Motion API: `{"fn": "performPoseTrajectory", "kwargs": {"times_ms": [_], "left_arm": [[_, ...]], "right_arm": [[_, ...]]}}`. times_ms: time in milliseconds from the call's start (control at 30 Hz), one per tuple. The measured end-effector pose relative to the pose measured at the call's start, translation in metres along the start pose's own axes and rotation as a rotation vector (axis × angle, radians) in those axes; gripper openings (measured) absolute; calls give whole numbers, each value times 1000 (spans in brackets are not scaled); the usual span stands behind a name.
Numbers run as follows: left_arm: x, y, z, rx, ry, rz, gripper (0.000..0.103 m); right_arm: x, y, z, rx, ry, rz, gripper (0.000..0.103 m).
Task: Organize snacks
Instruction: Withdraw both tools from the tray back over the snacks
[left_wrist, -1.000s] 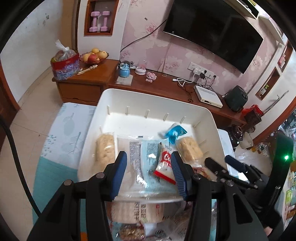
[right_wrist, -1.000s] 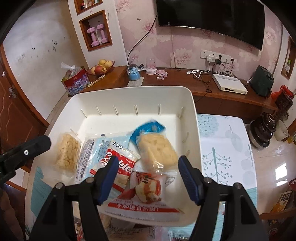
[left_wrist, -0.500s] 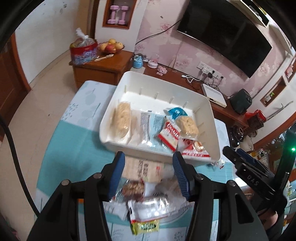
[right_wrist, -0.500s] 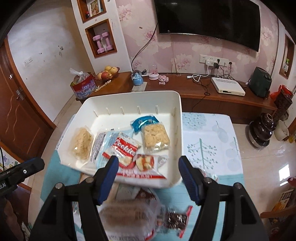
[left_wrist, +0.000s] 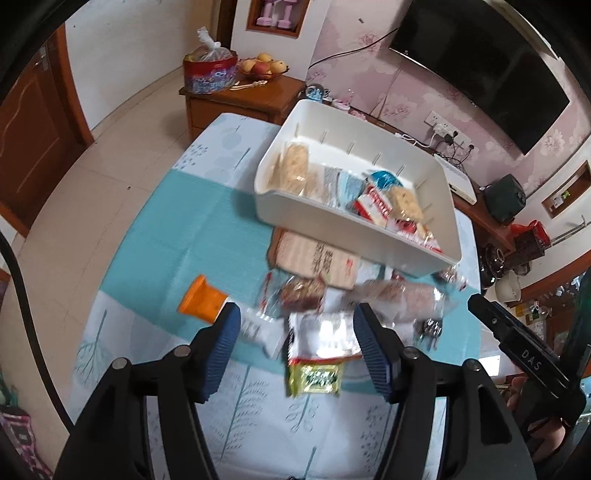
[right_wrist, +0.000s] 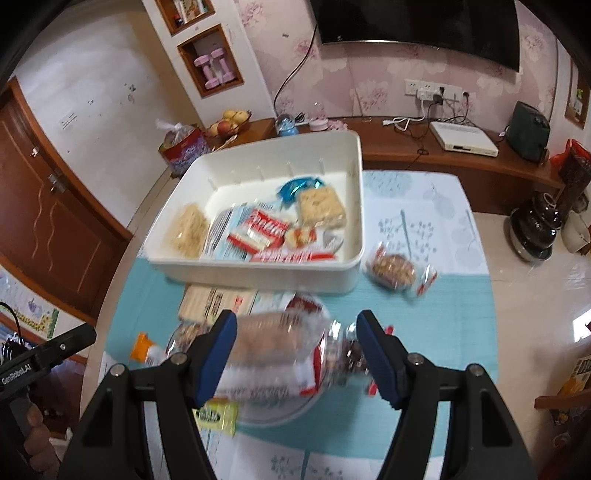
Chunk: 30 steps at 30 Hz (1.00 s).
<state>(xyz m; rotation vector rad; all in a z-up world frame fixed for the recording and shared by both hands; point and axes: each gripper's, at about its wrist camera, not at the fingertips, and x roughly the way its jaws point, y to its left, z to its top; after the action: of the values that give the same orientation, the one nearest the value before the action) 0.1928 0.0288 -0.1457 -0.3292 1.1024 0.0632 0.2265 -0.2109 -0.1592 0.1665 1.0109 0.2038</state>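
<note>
The left tool (left_wrist: 295, 345) had just been widening and held nothing; the right tool (right_wrist: 295, 350) hung half-wide, empty. Loose snacks (left_wrist: 317, 295) lay on the tabletop (left_wrist: 192, 236), near the white bin (right_wrist: 258, 271).

White bin (left_wrist: 369, 236), teal tablecloth (left_wrist: 192, 236) — leaf-printed, orange packet (left_wrist: 201, 300)

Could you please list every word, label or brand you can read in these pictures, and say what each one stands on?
"DAS": on the right hand-held gripper, seen in the left wrist view.
"GenRobot.AI": on the left hand-held gripper, seen in the right wrist view.
Red and white cookie packet in the white bin: lettering blurred, unreadable.
Flat cracker packet: dark print, unreadable.
Yellow-green packet: print blurred.
</note>
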Motion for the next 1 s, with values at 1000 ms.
{"fn": "performPoseTrajectory", "kwargs": {"times_ms": [1000], "left_arm": [[0, 43, 7, 317, 129, 77, 70]], "right_arm": [[-10, 82, -111, -180, -13, 39, 68]]}}
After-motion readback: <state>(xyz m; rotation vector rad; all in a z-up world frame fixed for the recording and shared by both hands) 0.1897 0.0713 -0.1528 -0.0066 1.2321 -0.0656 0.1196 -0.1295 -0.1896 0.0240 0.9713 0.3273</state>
